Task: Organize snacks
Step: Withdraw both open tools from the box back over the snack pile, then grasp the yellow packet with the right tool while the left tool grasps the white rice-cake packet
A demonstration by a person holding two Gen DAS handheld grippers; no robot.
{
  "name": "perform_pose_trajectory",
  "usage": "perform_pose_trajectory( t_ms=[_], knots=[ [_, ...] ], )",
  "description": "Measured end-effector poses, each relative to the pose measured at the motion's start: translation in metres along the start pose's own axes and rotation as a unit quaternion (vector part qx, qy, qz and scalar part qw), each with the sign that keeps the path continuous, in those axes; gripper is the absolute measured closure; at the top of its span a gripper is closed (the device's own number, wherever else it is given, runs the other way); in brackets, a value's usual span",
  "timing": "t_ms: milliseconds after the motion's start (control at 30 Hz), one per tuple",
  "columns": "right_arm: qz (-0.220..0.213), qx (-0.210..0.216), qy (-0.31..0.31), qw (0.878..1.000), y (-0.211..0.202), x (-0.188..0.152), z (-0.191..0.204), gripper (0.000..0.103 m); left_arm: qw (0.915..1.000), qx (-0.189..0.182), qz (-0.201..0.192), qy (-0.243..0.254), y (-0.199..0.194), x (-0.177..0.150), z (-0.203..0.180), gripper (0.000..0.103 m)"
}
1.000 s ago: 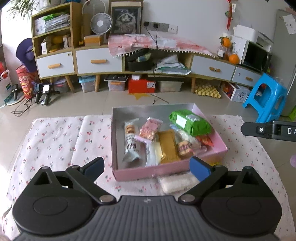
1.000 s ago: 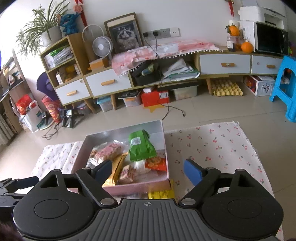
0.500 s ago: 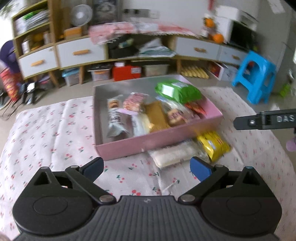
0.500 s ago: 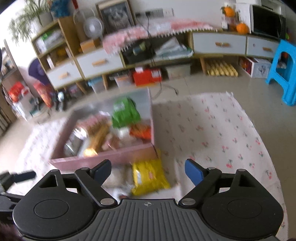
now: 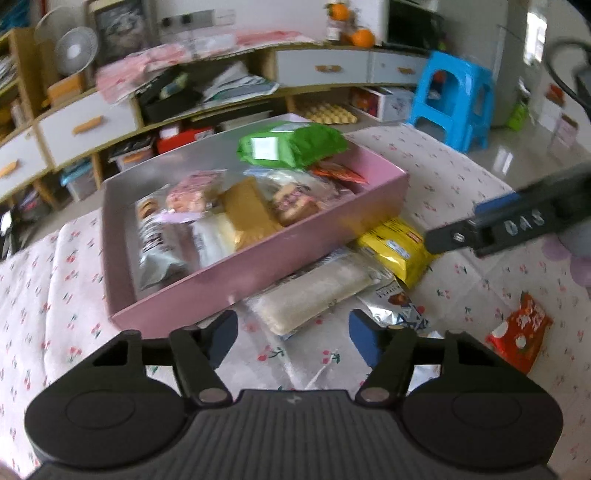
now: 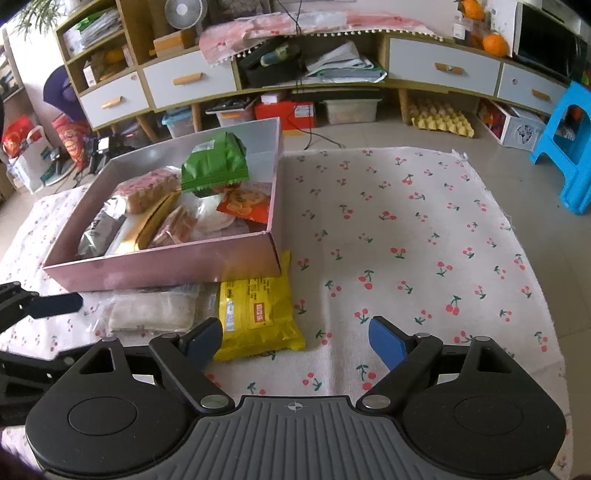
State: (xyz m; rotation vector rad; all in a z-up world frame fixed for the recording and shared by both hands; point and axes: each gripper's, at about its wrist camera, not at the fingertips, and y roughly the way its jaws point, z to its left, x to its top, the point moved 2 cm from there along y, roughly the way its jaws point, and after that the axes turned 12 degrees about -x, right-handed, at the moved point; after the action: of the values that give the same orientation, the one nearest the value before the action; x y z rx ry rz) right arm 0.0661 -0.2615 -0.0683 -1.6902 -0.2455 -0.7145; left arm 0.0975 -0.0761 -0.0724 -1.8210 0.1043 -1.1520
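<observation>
Probably a home living room: sideboard [image 6: 177,79], fan [image 6: 183,10], microwave [image 6: 550,44].

Pink snack box [image 5: 280,254] beyond half-closed left tool [image 5: 293,332]

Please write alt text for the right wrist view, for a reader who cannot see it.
The open right gripper hovers over a yellow snack packet on a cherry-print cloth, nothing between its jaws. Behind the packet stands a pink box full of snacks, a pale packet beside it.
</observation>
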Motion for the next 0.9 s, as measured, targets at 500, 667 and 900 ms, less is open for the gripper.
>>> perform_pose_trajectory(
  t_ms=[500,667,900],
  knots=[
    [0.019,0.023,0.031,0.999,0.031,0.001,0.018,0.04,0.9958,0.007,-0.002,0.091,0.018,0.003,-0.013,0.056],
    [0.01,0.018,-0.003,1.0,0.031,-0.002,0.029,0.04,0.9937,-0.002,0.0,0.112,0.019,0.002,-0.02,0.055],
    [0.0,-0.003,-0.032,0.999,0.03,-0.002,0.037,0.049,0.9877,0.022,0.017,0.154,0.025,-0.005,-0.029,0.051]
  ],
)
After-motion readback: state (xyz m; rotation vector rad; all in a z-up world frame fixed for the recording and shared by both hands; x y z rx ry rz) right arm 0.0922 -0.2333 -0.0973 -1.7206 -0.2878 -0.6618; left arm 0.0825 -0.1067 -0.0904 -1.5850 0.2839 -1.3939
